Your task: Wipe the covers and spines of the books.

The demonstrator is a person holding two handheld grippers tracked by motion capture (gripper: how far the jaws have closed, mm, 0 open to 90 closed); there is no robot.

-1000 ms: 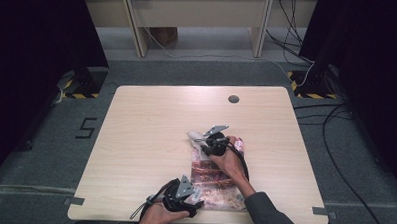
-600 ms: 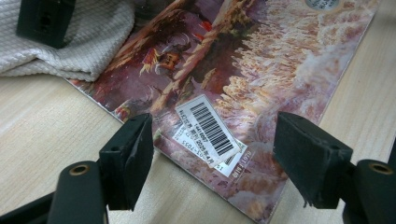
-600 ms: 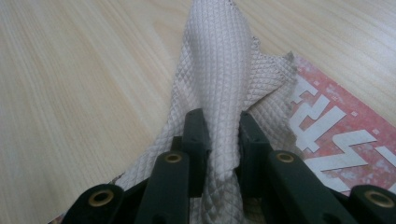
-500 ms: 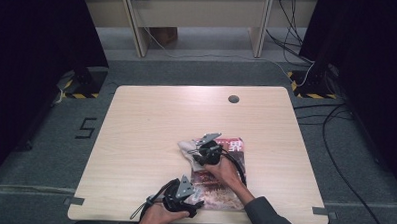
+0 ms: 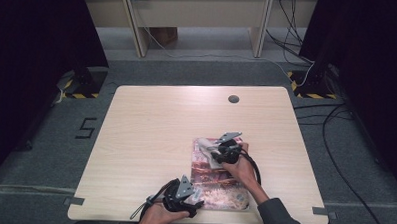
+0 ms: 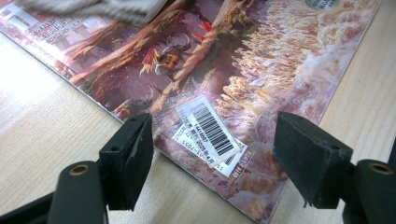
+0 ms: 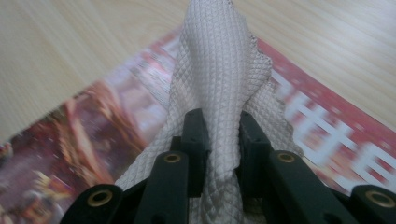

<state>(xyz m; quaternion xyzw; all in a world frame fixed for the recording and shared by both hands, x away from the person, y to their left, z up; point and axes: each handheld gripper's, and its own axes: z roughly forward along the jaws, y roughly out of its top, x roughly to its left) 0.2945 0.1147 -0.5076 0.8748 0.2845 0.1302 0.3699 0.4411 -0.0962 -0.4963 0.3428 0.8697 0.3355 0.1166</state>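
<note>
My right gripper (image 5: 219, 154) has its jaws pinched tight on a fold of the pale waffle-weave cloth (image 7: 219, 79), and in the right gripper view the fabric bunches up between the two black pads and rises away from them in a soft ridge. The cloth lies on the far end of the magazine (image 5: 216, 180), near that cover's far left corner, and my right hand (image 5: 240, 168) sits just behind the gripper, over the middle of the cover. The magazine lies flat on the wooden table (image 5: 151, 125), in the near right part of it, its long side running from near to far, the reddish-brown artwork face up. My left gripper (image 5: 193, 199) hovers at the near left corner of the magazine with its jaws standing wide apart and nothing between them; in the left gripper view the two pads frame the cover's corner, where a white barcode sticker (image 6: 210, 133) sits slightly askew, and I cannot tell whether the pads touch the paper. My left hand (image 5: 158, 215) is at the near edge of the table. The two grippers are well apart, one at each end of the magazine. Farther off, near the table's far edge, a small dark round grommet (image 5: 233, 99) is set into the wood.
</note>
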